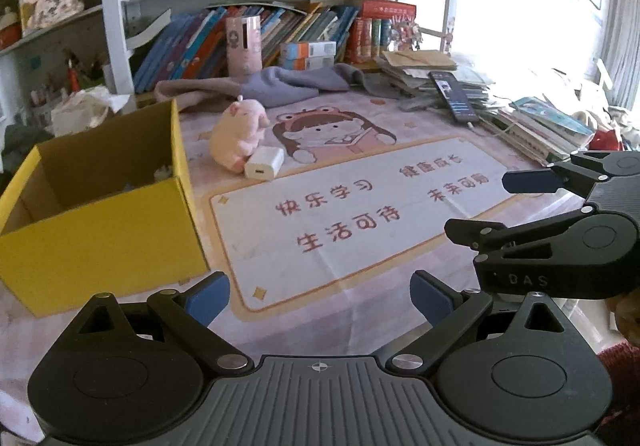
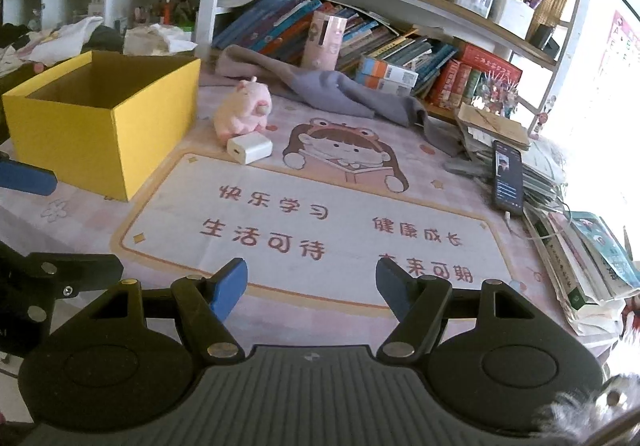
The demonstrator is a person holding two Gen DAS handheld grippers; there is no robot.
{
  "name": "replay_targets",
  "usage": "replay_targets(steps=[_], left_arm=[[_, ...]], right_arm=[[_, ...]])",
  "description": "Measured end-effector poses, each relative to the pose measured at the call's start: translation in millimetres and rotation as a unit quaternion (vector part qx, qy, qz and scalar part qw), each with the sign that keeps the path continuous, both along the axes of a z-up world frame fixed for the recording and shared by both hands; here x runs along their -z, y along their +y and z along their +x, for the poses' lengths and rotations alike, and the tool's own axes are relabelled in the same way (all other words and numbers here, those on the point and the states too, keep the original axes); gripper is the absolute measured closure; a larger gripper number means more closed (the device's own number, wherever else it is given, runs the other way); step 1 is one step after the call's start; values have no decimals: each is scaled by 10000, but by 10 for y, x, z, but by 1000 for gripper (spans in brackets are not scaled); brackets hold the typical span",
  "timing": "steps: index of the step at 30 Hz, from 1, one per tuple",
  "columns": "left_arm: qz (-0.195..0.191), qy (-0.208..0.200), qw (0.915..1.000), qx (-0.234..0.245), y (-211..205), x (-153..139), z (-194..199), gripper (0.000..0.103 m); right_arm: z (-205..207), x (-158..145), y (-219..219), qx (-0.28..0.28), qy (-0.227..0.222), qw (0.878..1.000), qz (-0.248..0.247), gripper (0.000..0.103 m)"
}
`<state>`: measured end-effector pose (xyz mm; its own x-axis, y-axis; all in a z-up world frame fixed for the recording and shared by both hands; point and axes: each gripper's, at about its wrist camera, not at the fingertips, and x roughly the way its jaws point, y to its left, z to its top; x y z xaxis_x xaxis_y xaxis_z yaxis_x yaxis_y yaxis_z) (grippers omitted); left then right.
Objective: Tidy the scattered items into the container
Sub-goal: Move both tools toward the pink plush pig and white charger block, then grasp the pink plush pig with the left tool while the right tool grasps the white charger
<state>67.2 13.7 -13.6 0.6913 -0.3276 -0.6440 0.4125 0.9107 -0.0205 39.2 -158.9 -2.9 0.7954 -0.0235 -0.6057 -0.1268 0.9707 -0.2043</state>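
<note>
At the left of the counter [image 1: 400, 310] stands an open yellow box [image 1: 96, 230], upright, flaps absent from view; small pale objects lie on its floor at the far corner, too indistinct to identify. Just right of the box's far corner sits a pink plush pig [image 1: 238, 134]. A white charger block [image 1: 264, 163] lies touching the pig's front, its port facing the cameras. Both rest on a printed mat [image 1: 360, 206] bearing a cartoon girl and red characters. Behind them, a grey cloth [image 1: 288, 86] lies crumpled against a row of books on the lower shelf [image 2: 360, 0]. Further right, a phone [image 1: 454, 96] with a lit screen leans on a stack of books and papers.

The left gripper [image 1: 320, 300] hovers over the near edge of the mat, jaws released and empty. The right gripper [image 2: 312, 286] is held beside it, to the right, also over the mat's near edge, jaws spread wide, holding nothing. Both grippers are well apart from the pig and the charger.
</note>
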Motion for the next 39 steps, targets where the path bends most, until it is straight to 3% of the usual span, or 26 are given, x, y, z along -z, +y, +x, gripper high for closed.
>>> replay_targets(steps=[18,39], left_arm=[[-79,-103,9998,-116,-283,-36,499,5],[291,-229,9960,-819,-684,-217,1682,5]], right_arm=[[521,32,-317,-35,94,9999,57,34],[1589,210,-554,-1242,355,9902,527,33]])
